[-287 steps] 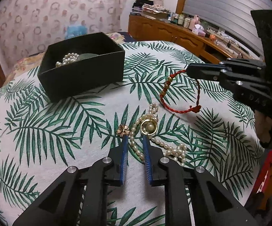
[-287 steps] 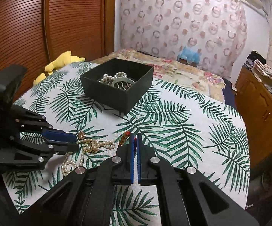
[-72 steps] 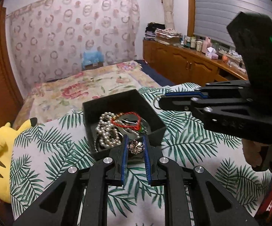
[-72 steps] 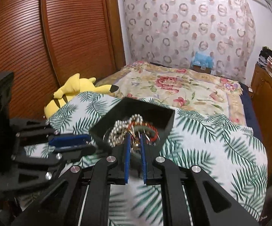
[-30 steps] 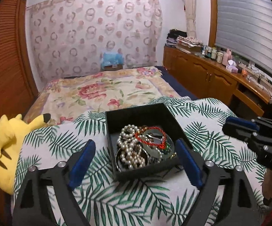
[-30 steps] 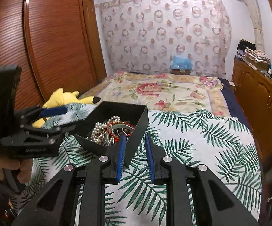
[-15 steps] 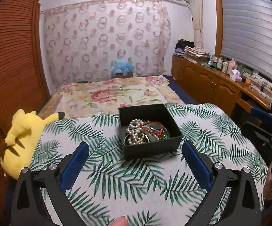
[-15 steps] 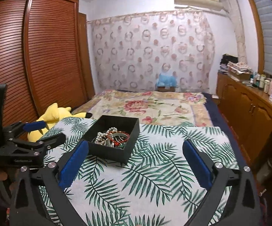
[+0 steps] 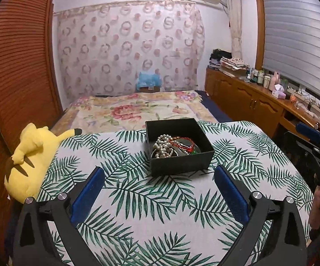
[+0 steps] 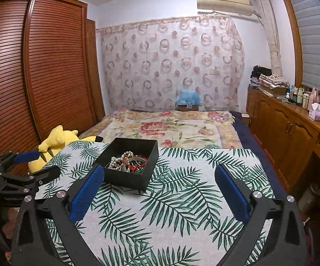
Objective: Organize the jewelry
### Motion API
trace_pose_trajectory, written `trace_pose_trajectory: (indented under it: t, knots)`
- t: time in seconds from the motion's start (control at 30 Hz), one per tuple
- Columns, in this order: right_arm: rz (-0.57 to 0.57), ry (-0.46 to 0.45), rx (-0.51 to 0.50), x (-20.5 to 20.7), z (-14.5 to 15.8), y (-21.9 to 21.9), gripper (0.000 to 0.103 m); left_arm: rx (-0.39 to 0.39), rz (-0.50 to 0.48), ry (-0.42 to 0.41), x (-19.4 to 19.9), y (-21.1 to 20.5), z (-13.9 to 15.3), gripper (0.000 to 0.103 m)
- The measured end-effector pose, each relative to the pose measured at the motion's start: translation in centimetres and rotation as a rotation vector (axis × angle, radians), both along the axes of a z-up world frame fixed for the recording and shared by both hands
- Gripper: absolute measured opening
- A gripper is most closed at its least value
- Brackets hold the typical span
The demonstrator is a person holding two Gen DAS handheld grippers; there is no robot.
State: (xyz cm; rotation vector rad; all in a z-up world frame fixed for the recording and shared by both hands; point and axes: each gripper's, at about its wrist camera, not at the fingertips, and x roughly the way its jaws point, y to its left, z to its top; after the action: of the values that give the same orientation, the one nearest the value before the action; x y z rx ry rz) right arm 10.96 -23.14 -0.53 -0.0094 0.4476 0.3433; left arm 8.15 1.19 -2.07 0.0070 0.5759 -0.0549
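Note:
A black open box (image 9: 182, 164) stands on the palm-leaf tablecloth (image 9: 137, 199). It holds a pearl necklace (image 9: 163, 146), a red cord bracelet (image 9: 183, 143) and other pieces. In the right wrist view the box (image 10: 126, 177) shows the same pearls (image 10: 116, 161) and red bracelet (image 10: 137, 160). My left gripper (image 9: 159, 190) is wide open and empty, held back above the near cloth. My right gripper (image 10: 159, 189) is wide open and empty, right of the box. Each gripper shows at the edge of the other view: the right (image 9: 315, 141), the left (image 10: 30, 164).
A yellow plush toy (image 9: 27, 155) lies at the table's left edge. A bed with a floral cover (image 9: 137, 108) lies beyond the table. A wooden sideboard (image 9: 259, 106) with bottles runs along the right. A slatted wardrobe (image 10: 38, 77) stands at the left.
Both grippers have pulled back and up from the box. The right gripper opened wide in the last second, the left shortly before. The jewelry that lay on the cloth now lies in the box.

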Motion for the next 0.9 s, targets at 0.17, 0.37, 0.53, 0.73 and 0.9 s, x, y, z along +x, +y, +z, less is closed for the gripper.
trace_pose_trajectory:
  t: [0.17, 0.37, 0.53, 0.73, 0.9]
  knots:
    - [-0.008, -0.002, -0.004, 0.0, -0.03, -0.01, 0.101, 0.001, 0.002, 0.001, -0.09, -0.17, -0.06, 0.095]
    - [-0.008, 0.006, 0.001, 0.09, -0.27, 0.08, 0.101, -0.005, 0.0, -0.005, -0.23, -0.18, 0.12, 0.095]
    - [-0.007, 0.007, -0.001, 0.16, -0.36, 0.07, 0.101, -0.007, -0.001, -0.005, -0.22, -0.23, 0.16, 0.095]
    - [-0.007, 0.007, 0.0, 0.15, -0.45, 0.15, 0.101, -0.01, 0.004, -0.011, -0.44, -0.4, 0.4, 0.095]
    - [-0.008, 0.006, 0.0, 0.17, -0.42, 0.15, 0.101, -0.01, 0.01, -0.017, -0.57, -0.37, 0.55, 0.095]
